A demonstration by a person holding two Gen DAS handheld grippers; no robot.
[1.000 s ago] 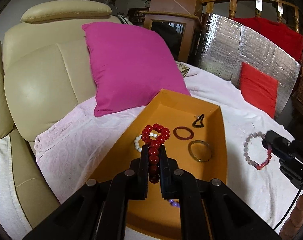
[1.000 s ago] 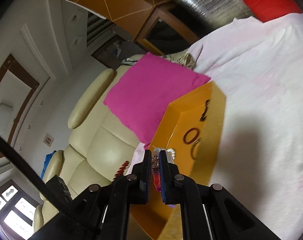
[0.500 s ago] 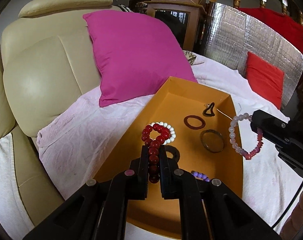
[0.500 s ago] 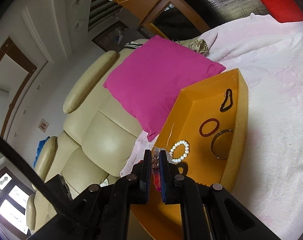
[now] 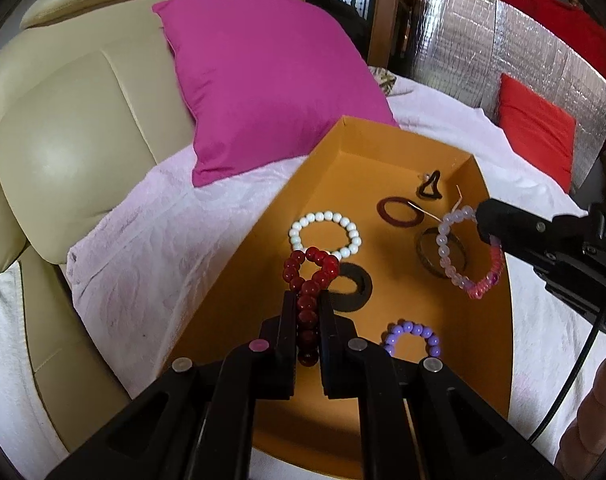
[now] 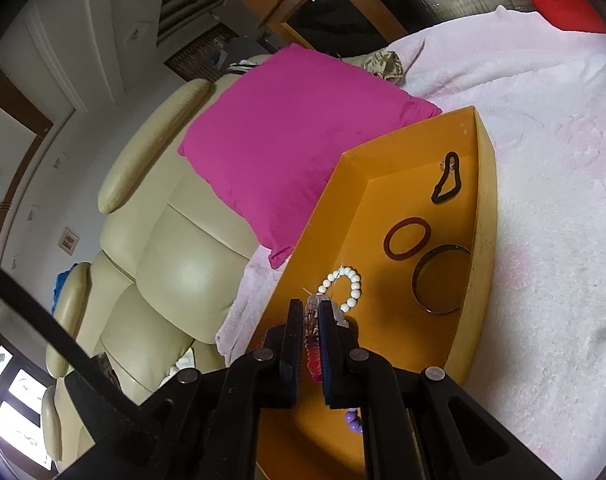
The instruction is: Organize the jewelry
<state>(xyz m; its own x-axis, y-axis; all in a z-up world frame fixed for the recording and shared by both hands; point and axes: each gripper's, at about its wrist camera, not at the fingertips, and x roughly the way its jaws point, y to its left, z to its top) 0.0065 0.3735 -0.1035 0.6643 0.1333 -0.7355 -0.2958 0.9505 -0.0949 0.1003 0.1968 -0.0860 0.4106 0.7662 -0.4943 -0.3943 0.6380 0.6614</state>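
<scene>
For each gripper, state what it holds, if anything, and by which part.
Left gripper: red bead bracelet, pinched flat, its loop sticking out ahead. Right gripper: pale-and-pink bead bracelet, gripped around its pink beads.

- Left wrist view looks steeply down, close over the orange tray [image 5: 383, 140].
- Right wrist view, rolled sideways, faces the sofa [image 6: 175, 272].
- Both share the tray [image 6: 483, 200] and magenta cushion [image 5: 271, 88].

The red beads [image 5: 311, 276] were glossy and smooth, the white beads [image 5: 325, 234] a softer sheen. The orange box [image 5: 383, 140] looked like matt card. The blanket [image 5: 151, 232] was nubbly pink cloth, the pillow [image 5: 263, 88] smooth magenta fabric, the sofa [image 5: 75, 120] shiny cream leather. The bangle [image 6: 441, 280] looked metallic.
</scene>
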